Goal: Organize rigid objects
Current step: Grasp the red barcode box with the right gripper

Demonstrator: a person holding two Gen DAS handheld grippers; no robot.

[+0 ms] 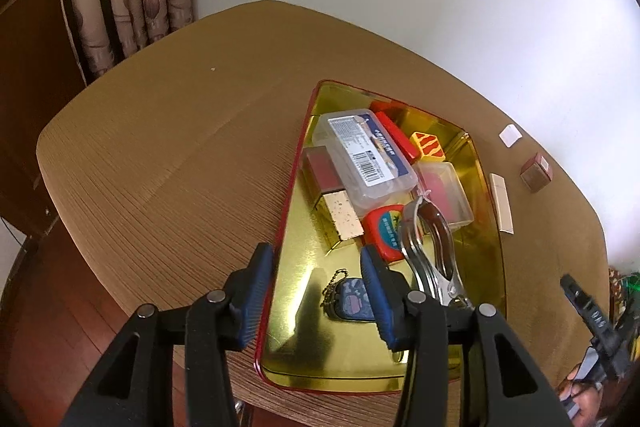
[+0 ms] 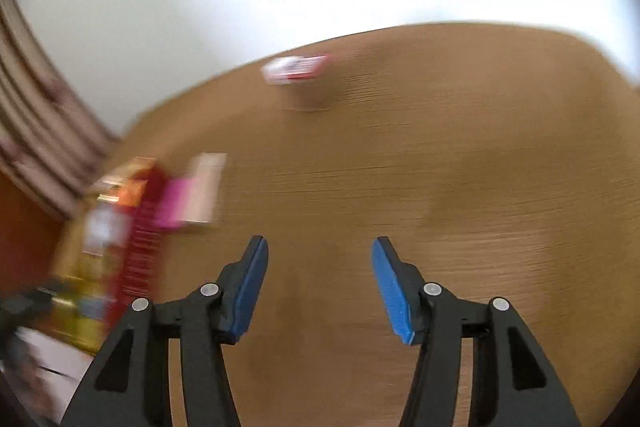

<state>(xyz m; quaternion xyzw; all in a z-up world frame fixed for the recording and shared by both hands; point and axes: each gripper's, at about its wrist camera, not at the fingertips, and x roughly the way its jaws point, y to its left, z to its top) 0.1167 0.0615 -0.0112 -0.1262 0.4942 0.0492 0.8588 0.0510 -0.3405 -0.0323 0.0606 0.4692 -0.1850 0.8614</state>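
Most of the sorting looks done, and the step in hand appears to be fetching one of the last loose pieces. The right hand-held gripper (image 2: 320,287) has its blue pads parted with nothing between them, above bare wood-grain desk (image 2: 440,187); its view is smeared, so the white-and-red object (image 2: 296,69) far ahead cannot be identified. The left hand-held gripper (image 1: 316,295) is partly open and empty, straddling the near-left rim of the shallow gold metal tray with a red edge (image 1: 486,247). Inside lie a clear plastic box with a barcode label (image 1: 366,157), a red tape measure (image 1: 386,233), a chrome clamp with a brown handle (image 1: 434,251), a yellow-and-red cube (image 1: 428,145) and a dark keychain tag (image 1: 354,297). A cream stick (image 1: 502,203), brown cube (image 1: 536,171) and white square (image 1: 511,135) sit outside, right of the tray; next, the right pads likely need lining up over one.
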